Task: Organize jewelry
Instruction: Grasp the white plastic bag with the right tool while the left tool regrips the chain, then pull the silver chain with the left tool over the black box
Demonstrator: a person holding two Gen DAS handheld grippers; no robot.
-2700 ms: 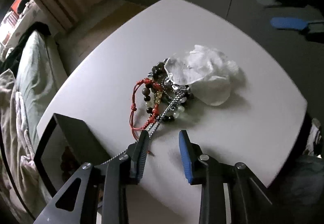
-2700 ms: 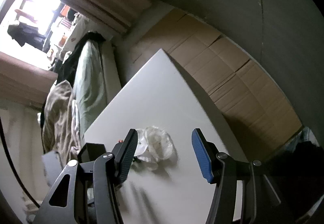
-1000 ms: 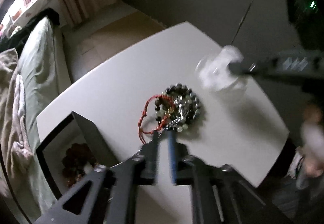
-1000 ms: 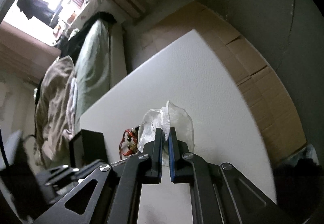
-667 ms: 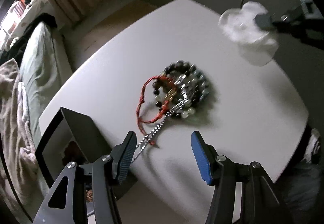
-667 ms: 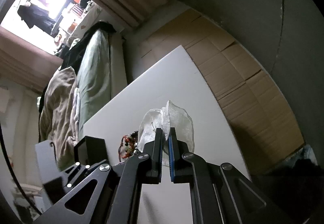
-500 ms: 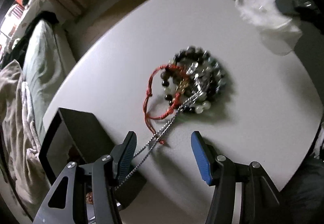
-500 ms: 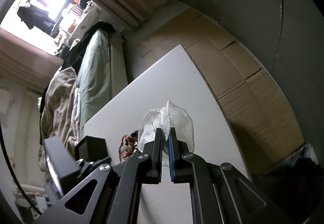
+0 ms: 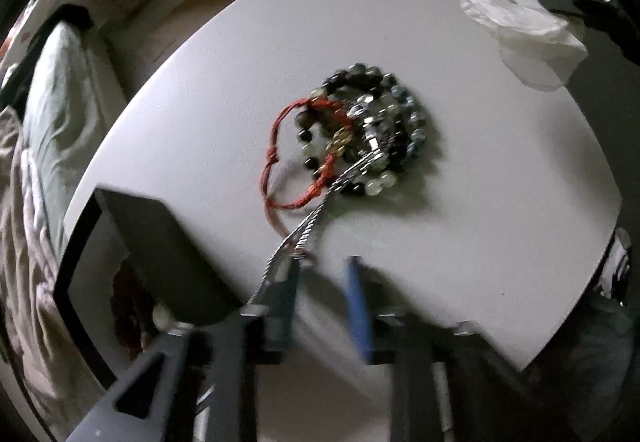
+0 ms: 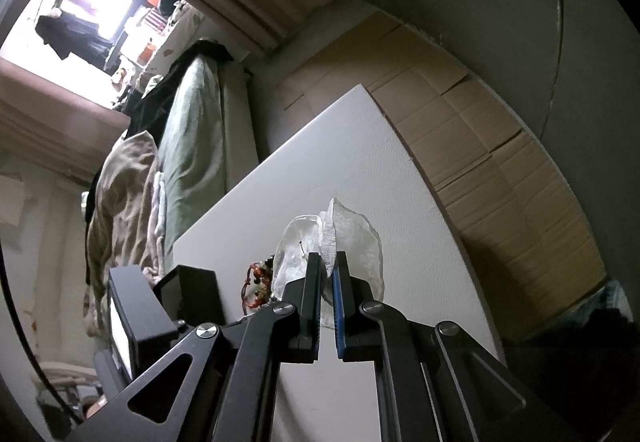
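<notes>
1. White laminate forms the top of the desk (image 9: 480,202). Take the bracelet pile (image 9: 360,126) lying near its middle as your reference for every position below.
2. The bracelet pile is a tangle of dark, pale and metallic bead strands resting flat on the desk.
3. The red cord bracelet (image 9: 276,150) loops out of the pile on the side facing the bed, touching the beads at both ends of the loop.
4. The silver chain (image 9: 316,218) runs from the pile toward your left claw (image 9: 322,270) and passes along the outer edge of the dark finger (image 9: 284,294).
5. Your left claw points down at the desk just short of the pile. Its jaws are closing, a gap shows between them, and the picture is too blurred to tell whether the chain lies inside that gap.
6. The black box (image 9: 160,242) stands open at the desk edge, on the bed side of the pile, beside your left claw.
7. Your right claw (image 10: 328,258) is pressed together on the clear plastic bag (image 10: 360,238), pinching a fold of it.
8. The bag hangs crumpled near the desk corner, well apart from the pile and across it from the box.
</notes>
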